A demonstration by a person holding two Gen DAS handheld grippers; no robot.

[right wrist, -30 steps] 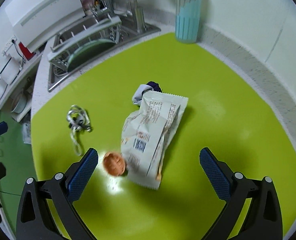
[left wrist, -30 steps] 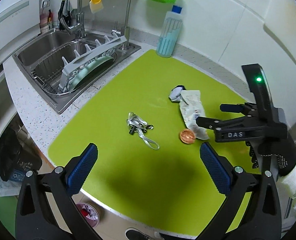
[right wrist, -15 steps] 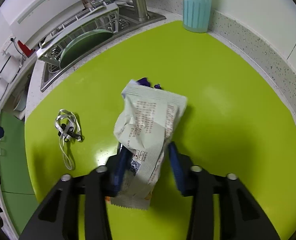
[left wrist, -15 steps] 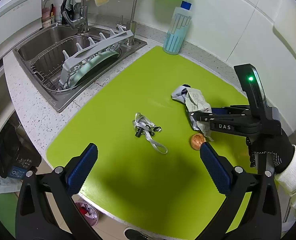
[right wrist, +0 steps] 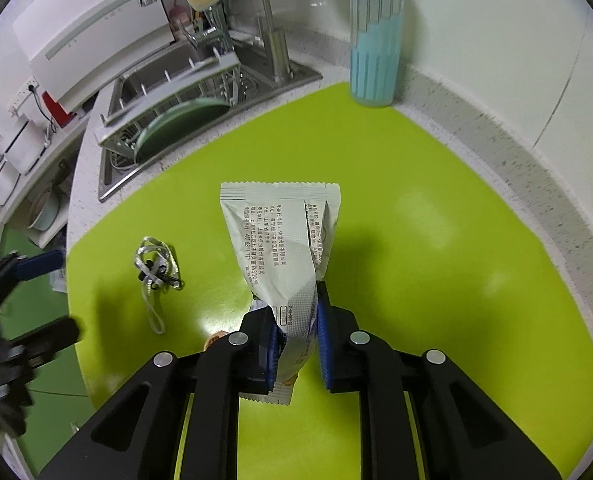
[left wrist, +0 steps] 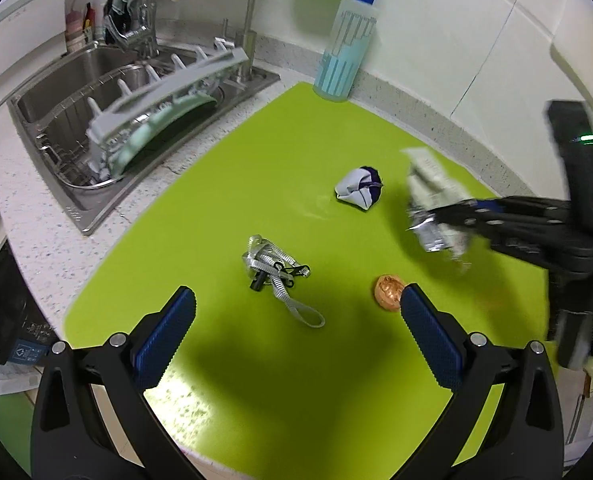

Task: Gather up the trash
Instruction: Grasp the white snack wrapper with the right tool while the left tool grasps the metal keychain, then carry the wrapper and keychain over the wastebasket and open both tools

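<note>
1. My right gripper [right wrist: 295, 340] has just been closing and now pinches the snack wrapper [right wrist: 284, 236] by its bottom end. The wrapper is up off the green mat [right wrist: 436, 248], with most of it sticking out past my fingers.
2. My left gripper [left wrist: 296, 340] is wide open and holds nothing. It hangs over the mat, above the lanyard [left wrist: 274, 268].
3. More trash sits on the mat: a crumpled paper ball [left wrist: 359, 188] and a small copper-colored round thing [left wrist: 388, 298]. The lanyard may not be trash at all.
4. What could go wrong: I only hold a small bit of the wrapper. It is thin and slippery, so a fast swing could make it slide out and drop.
5. If I reach for the round thing with my left gripper, it might roll away, because it looks smooth.
6. Hard to see: I see no trash bin, so I cannot tell where the wrapper should go.
7. The right gripper looks blurry in the left view. In the right view, the wrapper hides the paper ball and my fingers cover most of the round thing.
</note>
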